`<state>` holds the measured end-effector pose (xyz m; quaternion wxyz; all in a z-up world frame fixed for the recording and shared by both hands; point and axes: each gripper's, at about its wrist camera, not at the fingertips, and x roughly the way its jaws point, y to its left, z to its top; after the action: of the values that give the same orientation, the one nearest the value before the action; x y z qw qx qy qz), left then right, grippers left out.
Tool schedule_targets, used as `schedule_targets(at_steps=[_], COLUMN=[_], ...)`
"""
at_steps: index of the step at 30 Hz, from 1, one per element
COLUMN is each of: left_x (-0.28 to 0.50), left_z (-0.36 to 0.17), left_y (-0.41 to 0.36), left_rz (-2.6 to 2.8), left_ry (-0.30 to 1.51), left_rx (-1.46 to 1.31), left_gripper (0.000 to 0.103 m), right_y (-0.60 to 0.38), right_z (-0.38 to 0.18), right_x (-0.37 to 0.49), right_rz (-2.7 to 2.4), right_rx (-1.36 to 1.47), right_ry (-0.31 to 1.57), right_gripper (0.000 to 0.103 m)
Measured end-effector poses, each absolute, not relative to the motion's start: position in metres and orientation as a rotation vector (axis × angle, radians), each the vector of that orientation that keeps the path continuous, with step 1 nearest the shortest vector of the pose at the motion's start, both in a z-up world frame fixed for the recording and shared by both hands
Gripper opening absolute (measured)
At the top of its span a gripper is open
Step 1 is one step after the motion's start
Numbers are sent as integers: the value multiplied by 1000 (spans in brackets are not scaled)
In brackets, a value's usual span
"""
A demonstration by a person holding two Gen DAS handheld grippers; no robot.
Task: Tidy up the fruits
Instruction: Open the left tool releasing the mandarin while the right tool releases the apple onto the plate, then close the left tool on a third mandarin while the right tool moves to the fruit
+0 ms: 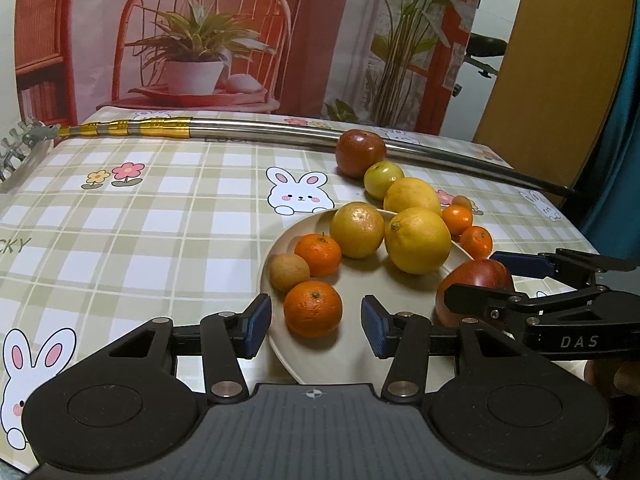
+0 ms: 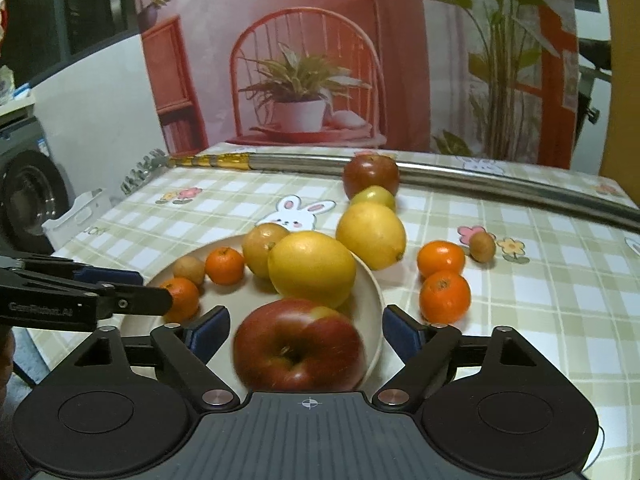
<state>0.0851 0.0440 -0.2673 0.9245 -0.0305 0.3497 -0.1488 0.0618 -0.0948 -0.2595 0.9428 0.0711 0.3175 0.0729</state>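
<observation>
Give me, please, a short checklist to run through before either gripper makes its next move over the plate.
1. Left gripper open around the near tangerine, pads not touching: ok.
2. Right gripper open, red apple between its fingers: ok.
3. Apple settled on the plate: cannot tell; it looks blurred.
4. Free space on the plate for more fruit: ok, near edge bare.
5. All fruit on the plate: not ok; far apple, one lemon and two tangerines are off it.
6. Grippers apart from each other: ok.

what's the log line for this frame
left gripper: open around orange | right gripper: open around apple | both fruits on plate
</observation>
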Motion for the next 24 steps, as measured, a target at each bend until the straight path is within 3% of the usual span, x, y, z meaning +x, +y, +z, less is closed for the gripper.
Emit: schedule_targets(at_steps=[5,24], left_x=[84,88], left_z=[-267,-266], left_y=[44,43], left_rz=[-303,-298], left_ry=[717,730], left_rx=[-60,-38], left_gripper=[52,52], right_y=[-96,-108], right_z=[-263,-255], right_x=[62,60], right_rz=[145,118], right_rx=[156,185], right_ry=[666,634], right_gripper=[92,93])
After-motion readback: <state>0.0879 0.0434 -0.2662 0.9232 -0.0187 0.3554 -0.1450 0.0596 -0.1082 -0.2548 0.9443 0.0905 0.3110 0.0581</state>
